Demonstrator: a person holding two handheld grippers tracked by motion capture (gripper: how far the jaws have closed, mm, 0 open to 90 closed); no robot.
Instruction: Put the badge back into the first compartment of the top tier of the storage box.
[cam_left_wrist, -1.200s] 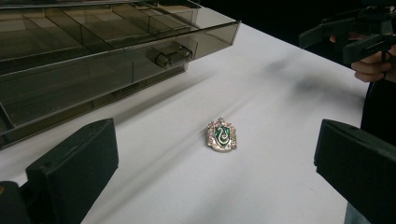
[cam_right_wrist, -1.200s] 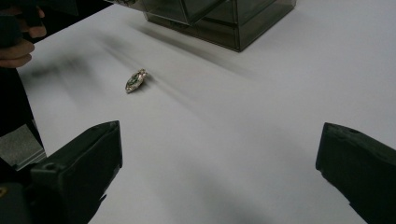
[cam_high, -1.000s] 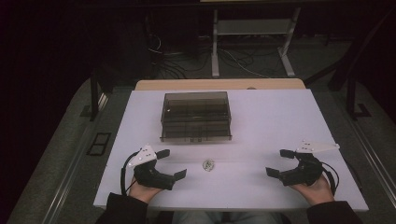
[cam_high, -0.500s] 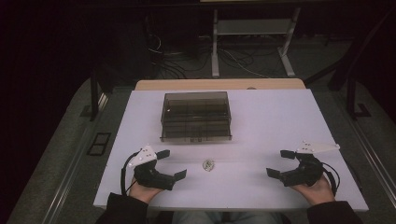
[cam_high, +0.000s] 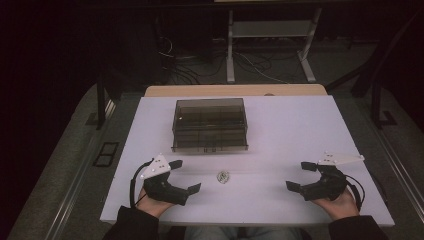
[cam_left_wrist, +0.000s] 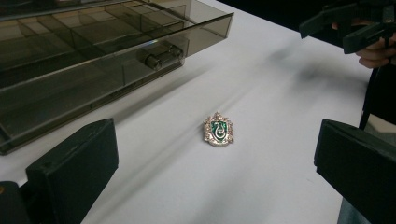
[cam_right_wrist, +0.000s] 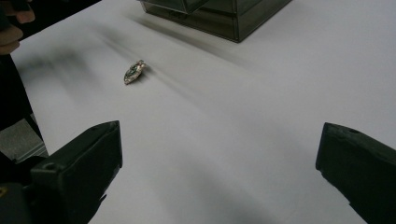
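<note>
Surface: a white rectangular tabletop (cam_high: 280, 135) laid over a pale wooden board, in a dark room with cables and a metal stand on the floor behind.
Box: a smoked, translucent grey plastic compartment box (cam_high: 210, 125) sits on the far-centre part of the tabletop, lid closed; inner dividers show through the lid, and a small latch (cam_left_wrist: 159, 57) is on its near wall.
Badge: a small shield-shaped metal pin with a green centre and pale gilt edge (cam_left_wrist: 218, 129) lies flat on the bare tabletop, near the front edge, between the two grippers and just nearer the person than the box, touching neither.
Left gripper: black two-jaw gripper (cam_high: 186, 175) held in the person's left hand (cam_high: 150, 202) at the near left; its jaws are spread wide and hold nothing, pointing towards the badge.
Right gripper: black two-jaw gripper (cam_high: 301, 175) held in the person's right hand (cam_high: 342, 202) at the near right; its jaws are likewise spread apart and empty, well apart from the badge.
</note>
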